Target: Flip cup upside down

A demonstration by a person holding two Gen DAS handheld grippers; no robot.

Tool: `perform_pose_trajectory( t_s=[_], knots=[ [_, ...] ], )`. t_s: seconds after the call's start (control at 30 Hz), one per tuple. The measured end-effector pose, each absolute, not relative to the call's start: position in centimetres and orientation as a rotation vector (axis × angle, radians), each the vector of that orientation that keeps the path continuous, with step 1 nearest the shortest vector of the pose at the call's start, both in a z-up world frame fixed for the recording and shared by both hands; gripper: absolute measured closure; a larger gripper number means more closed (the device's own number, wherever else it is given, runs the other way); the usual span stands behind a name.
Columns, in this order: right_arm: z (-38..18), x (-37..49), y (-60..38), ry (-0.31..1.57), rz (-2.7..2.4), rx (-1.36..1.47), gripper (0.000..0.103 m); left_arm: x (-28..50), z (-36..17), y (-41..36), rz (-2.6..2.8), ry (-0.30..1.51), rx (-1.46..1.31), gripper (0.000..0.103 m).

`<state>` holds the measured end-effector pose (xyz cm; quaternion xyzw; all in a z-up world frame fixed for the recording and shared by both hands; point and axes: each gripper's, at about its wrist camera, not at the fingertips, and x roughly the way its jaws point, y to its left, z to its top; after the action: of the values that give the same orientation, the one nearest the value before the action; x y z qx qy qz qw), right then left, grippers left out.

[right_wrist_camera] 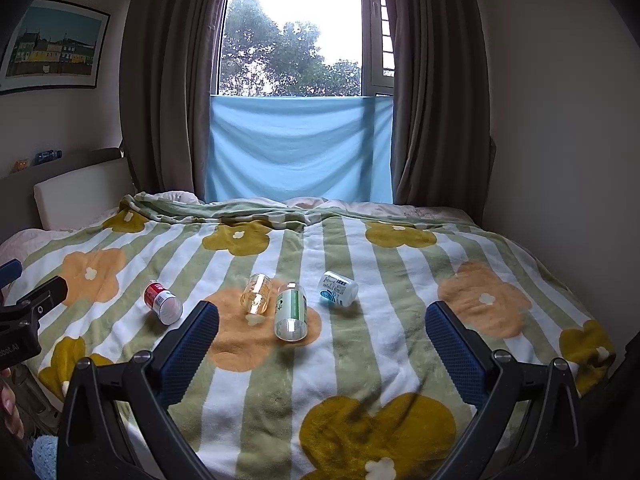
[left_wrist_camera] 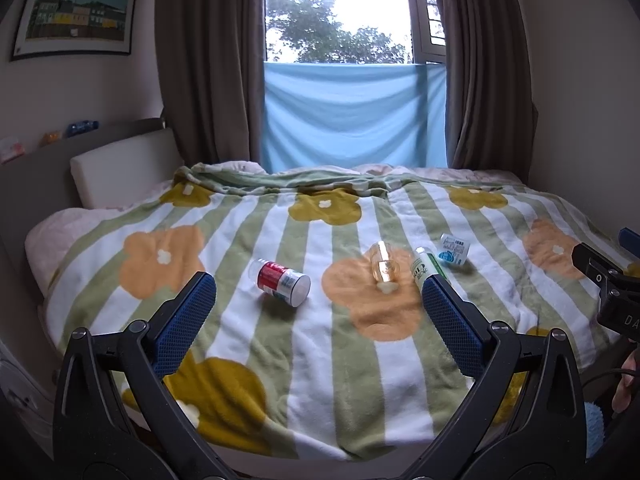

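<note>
Cups lay on the blanket point(right_wrist_camera: 360, 360) ahead of our grippers: we held left gripper point(left_wrist_camera: 319, 292) and right gripper point(right_wrist_camera: 322, 322) spread wide, the clear cup point(right_wrist_camera: 258, 294) on its side.

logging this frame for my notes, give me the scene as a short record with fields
surface: flowered striped blanket on a bed
cups: four, all lying on their sides, none held
red-label cup: farthest left
clear amber cup: on an orange flower
green-label cup: just right of the amber one
blue-label cup: farthest right
left tongs: open, empty, short of the cups
right tongs: open, empty, short of the cups
task state: no cup gripped or flipped yet
</note>
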<state>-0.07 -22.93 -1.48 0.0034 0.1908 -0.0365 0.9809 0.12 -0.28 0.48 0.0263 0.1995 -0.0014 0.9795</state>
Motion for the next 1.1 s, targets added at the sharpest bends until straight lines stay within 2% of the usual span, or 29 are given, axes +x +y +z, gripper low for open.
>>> perform_pose_trajectory(
  t_s=[1.1],
  knots=[
    [-0.9, -0.9, -22.5, 0.327, -0.072, 0.001, 0.0, -0.6, 1.2, 0.5, -0.01, 0.352, 0.027, 0.0]
  ],
)
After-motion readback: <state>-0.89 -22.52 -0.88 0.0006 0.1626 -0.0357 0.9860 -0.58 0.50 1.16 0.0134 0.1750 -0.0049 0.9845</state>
